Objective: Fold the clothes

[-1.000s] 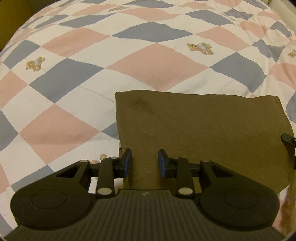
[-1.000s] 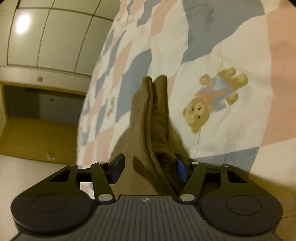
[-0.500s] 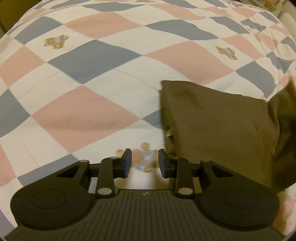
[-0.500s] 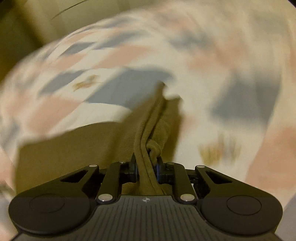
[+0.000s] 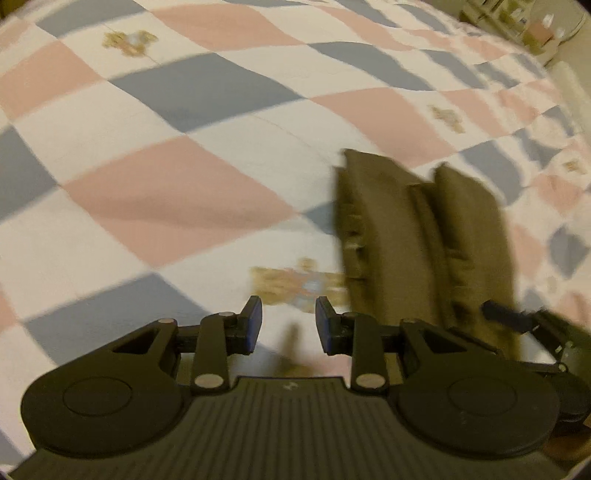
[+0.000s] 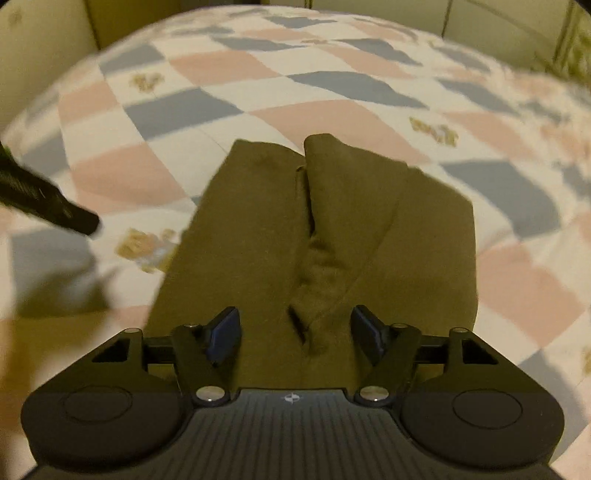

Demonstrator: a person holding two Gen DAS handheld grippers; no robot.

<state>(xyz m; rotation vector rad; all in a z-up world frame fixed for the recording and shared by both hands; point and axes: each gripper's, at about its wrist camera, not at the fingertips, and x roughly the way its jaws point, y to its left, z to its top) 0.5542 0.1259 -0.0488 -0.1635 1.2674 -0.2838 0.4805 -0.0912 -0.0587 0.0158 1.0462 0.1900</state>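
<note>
An olive-brown folded garment (image 6: 332,229) lies on the checked bedspread, its right part folded over onto the left with a raised ridge down the middle. It also shows in the left wrist view (image 5: 417,236), right of centre. My right gripper (image 6: 295,332) is open and empty just above the garment's near edge. My left gripper (image 5: 288,321) is open and empty over bare bedspread, left of the garment. The right gripper's finger shows at the left view's right edge (image 5: 517,317).
The bedspread (image 5: 177,206) has pink, blue and white diamonds with small teddy bear prints (image 6: 432,129). A shelf with clutter stands beyond the bed at the far right (image 5: 535,29). A wall or headboard rises behind the bed (image 6: 55,40).
My right gripper carried the garment's edge over, then opened and let go. My left gripper moved off the garment to the left and stays open.
</note>
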